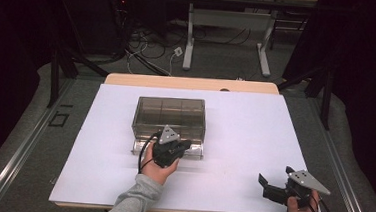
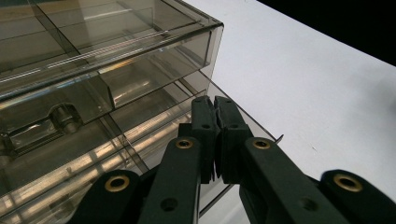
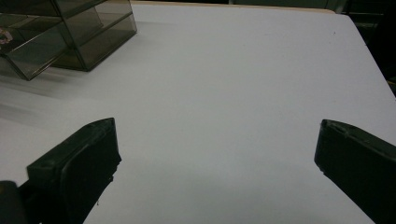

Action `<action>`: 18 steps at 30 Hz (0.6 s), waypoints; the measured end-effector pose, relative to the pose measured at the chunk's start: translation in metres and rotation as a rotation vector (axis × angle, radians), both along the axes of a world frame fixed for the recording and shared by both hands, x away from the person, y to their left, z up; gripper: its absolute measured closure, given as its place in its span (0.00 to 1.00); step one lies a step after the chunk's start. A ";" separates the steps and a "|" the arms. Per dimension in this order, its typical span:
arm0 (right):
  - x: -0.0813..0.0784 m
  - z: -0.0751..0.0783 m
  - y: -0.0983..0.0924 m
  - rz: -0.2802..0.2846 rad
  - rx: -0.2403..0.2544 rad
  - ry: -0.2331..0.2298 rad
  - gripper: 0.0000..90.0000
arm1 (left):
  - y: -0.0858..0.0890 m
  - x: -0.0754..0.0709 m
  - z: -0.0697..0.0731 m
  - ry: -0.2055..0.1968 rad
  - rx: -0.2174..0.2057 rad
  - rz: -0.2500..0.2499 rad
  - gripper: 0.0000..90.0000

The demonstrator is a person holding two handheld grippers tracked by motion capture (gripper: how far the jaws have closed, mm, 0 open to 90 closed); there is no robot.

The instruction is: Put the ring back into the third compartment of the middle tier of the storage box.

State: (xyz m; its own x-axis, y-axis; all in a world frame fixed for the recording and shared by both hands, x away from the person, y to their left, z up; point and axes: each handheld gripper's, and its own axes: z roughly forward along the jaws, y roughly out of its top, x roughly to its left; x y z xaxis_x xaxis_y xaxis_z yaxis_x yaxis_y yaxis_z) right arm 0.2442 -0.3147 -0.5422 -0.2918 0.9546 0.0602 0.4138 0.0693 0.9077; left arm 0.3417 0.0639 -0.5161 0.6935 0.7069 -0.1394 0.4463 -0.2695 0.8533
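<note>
A smoky clear plastic drawer box (image 1: 170, 112) stands on the white table (image 1: 254, 130), left of the middle. Its bottom drawer (image 1: 195, 152) juts out a little toward me. My left gripper (image 1: 187, 145) is at the box's front, held in a hand with a grey sleeve. In the left gripper view its jaws (image 2: 215, 105) are shut tight over the pulled-out drawer (image 2: 154, 116), and I see nothing between the pads. My right gripper (image 1: 275, 176) rests near the table's front right corner, open and empty (image 3: 217, 140). The box (image 3: 60, 32) lies far off to its left.
The white top (image 3: 243, 70) stretches bare between the box and the right gripper. A wooden edge (image 1: 192, 83) runs along the table's far side. Beyond it are the legs of another table (image 1: 228, 38) and cables on the floor (image 1: 150, 48). Dark curtains close both sides.
</note>
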 end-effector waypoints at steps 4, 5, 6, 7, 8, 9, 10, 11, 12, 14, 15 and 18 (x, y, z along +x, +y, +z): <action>0.000 0.000 0.000 0.000 0.000 0.001 0.00 | -0.001 0.000 -0.001 -0.001 0.004 -0.003 0.95; 0.000 0.000 0.000 0.002 0.000 0.000 0.00 | -0.001 -0.001 -0.001 -0.001 0.005 -0.004 0.94; 0.000 0.000 0.000 0.002 0.001 0.000 0.00 | -0.001 -0.001 -0.001 -0.004 0.007 -0.004 0.93; 0.000 0.000 0.000 0.002 0.000 0.000 0.00 | -0.001 -0.001 -0.001 -0.003 0.005 -0.005 0.92; 0.000 0.000 0.000 0.000 -0.004 0.000 0.00 | -0.001 -0.001 0.000 0.001 0.000 -0.004 0.91; 0.000 0.000 0.000 -0.001 -0.005 0.000 0.00 | -0.001 -0.001 0.000 -0.007 0.003 -0.001 0.90; 0.000 0.000 0.000 -0.002 -0.007 0.000 0.00 | -0.001 -0.001 0.000 -0.003 -0.005 0.001 0.89; 0.000 0.000 0.000 -0.002 -0.006 0.000 0.00 | 0.000 -0.001 0.001 -0.006 -0.009 0.001 0.88; 0.000 0.000 0.000 -0.002 -0.006 0.000 0.00 | 0.000 -0.001 0.001 -0.004 -0.014 0.004 0.87; 0.000 0.000 0.000 -0.003 -0.003 -0.004 0.00 | 0.001 -0.001 0.002 -0.010 -0.017 0.009 0.84; 0.000 0.000 -0.001 -0.002 -0.004 -0.001 0.00 | 0.001 -0.001 0.002 -0.008 -0.023 0.011 0.83; 0.000 0.000 -0.001 -0.001 0.002 -0.004 0.00 | 0.002 -0.001 0.002 -0.015 -0.014 0.008 0.79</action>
